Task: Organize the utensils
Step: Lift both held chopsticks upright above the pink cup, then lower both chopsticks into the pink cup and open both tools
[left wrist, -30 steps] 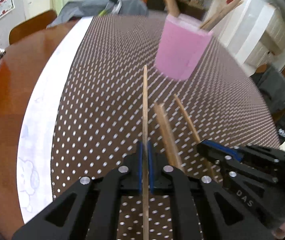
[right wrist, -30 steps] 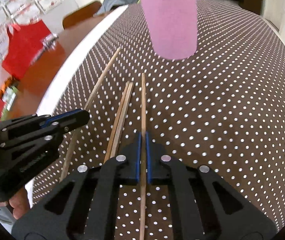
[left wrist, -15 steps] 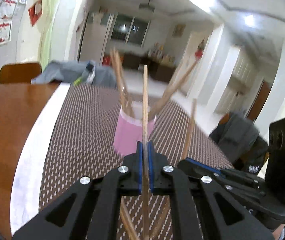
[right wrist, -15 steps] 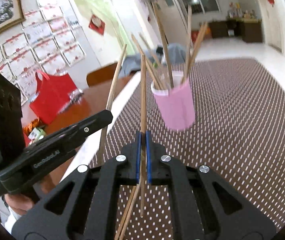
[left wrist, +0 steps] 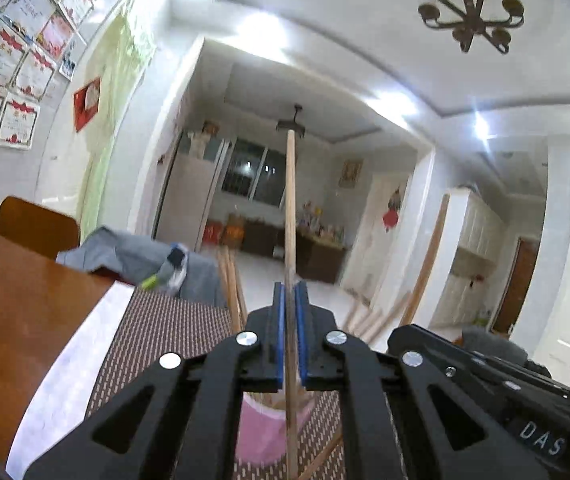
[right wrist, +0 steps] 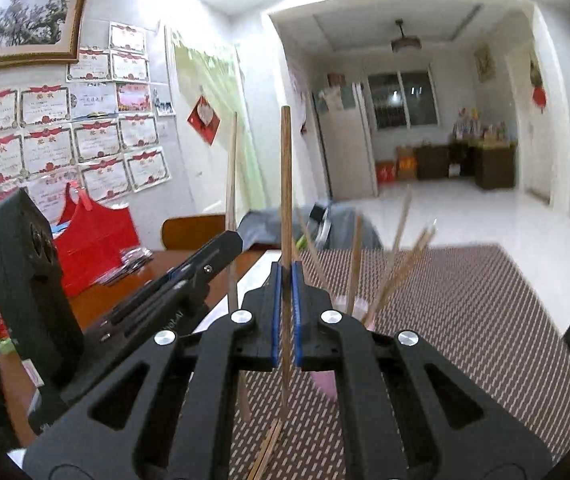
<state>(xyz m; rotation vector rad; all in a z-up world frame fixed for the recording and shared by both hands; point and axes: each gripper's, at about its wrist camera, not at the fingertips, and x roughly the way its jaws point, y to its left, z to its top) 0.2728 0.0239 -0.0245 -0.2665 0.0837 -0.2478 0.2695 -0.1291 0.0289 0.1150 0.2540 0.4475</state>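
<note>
My left gripper (left wrist: 290, 300) is shut on a wooden chopstick (left wrist: 291, 200) that stands upright through its blue pads. Just below and behind it sits the pink cup (left wrist: 261, 432), with several chopsticks (left wrist: 231, 280) poking out. My right gripper (right wrist: 284, 276) is shut on a second upright chopstick (right wrist: 285, 184). The pink cup (right wrist: 325, 380) is mostly hidden behind its fingers, and chopsticks (right wrist: 397, 272) fan out of it. Each gripper shows in the other's view: the right gripper (left wrist: 485, 368) on the right, the left gripper (right wrist: 189, 280) on the left. Two loose chopsticks (right wrist: 265, 456) lie on the cloth below.
A brown dotted tablecloth (right wrist: 465, 320) covers the wooden table (left wrist: 17, 312). A chair back (left wrist: 37, 226) and grey clothing (left wrist: 133, 260) are at the far edge. A red bag (right wrist: 93, 240) stands on the table's left side.
Both grippers have lifted off the cloth, each carrying its chopstick, and tipped up from looking down at the table to looking across the room. The cup has dropped low in both views.
</note>
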